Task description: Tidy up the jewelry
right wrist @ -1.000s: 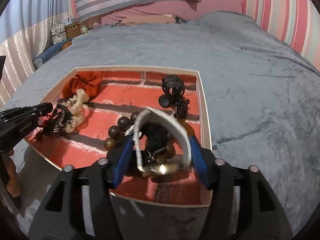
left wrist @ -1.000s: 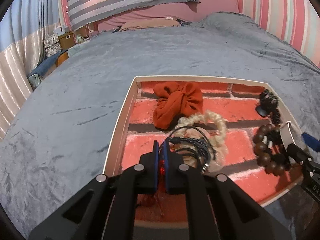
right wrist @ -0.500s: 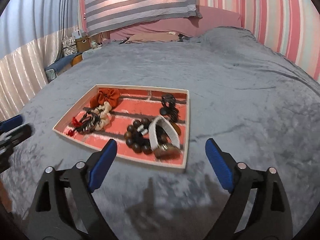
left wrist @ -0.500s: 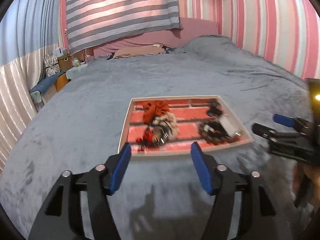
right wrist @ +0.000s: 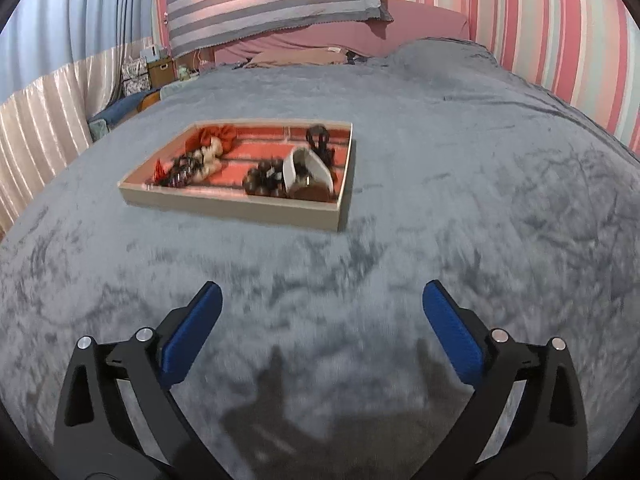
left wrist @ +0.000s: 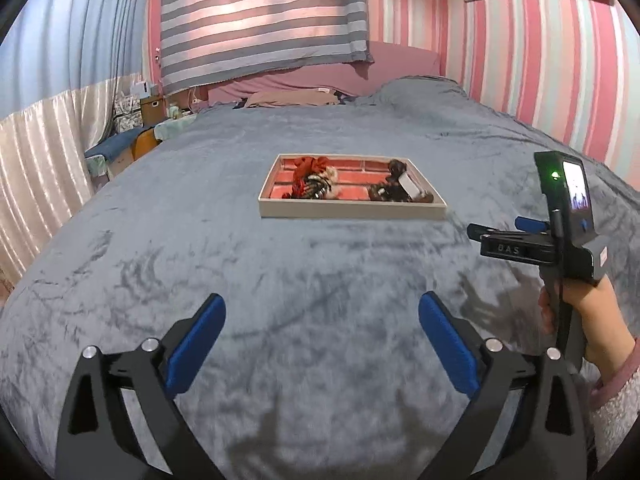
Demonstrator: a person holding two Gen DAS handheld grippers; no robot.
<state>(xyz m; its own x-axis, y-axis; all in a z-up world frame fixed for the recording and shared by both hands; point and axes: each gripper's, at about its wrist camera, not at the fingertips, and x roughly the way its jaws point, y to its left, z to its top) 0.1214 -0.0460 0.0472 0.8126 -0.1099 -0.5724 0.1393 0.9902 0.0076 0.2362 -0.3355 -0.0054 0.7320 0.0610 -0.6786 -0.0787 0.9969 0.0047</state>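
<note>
A shallow tray [left wrist: 352,210] with a red brick-pattern floor lies on the grey bedspread, also in the right wrist view [right wrist: 240,207]. In it lie an orange scrunchie [right wrist: 218,135], a cream scrunchie with black bands [right wrist: 200,158], a dark wooden bead bracelet [right wrist: 260,178], a white bangle [right wrist: 308,168] and a black clip [right wrist: 318,136]. My left gripper [left wrist: 322,340] is open and empty, well back from the tray. My right gripper [right wrist: 322,330] is open and empty, also back from the tray; it shows from the side in the left wrist view [left wrist: 504,234].
The grey bedspread [right wrist: 480,200] covers the whole bed. Pink pillows and a striped hanging cloth [left wrist: 264,20] are at the far end. Boxes and a curtain [left wrist: 40,168] stand at the left side. A striped pink wall is at the right.
Both grippers let go of their pieces in the tray, opened wide and pulled back and up from the tray. The red bracelet and the white bangle now lie in the tray.
</note>
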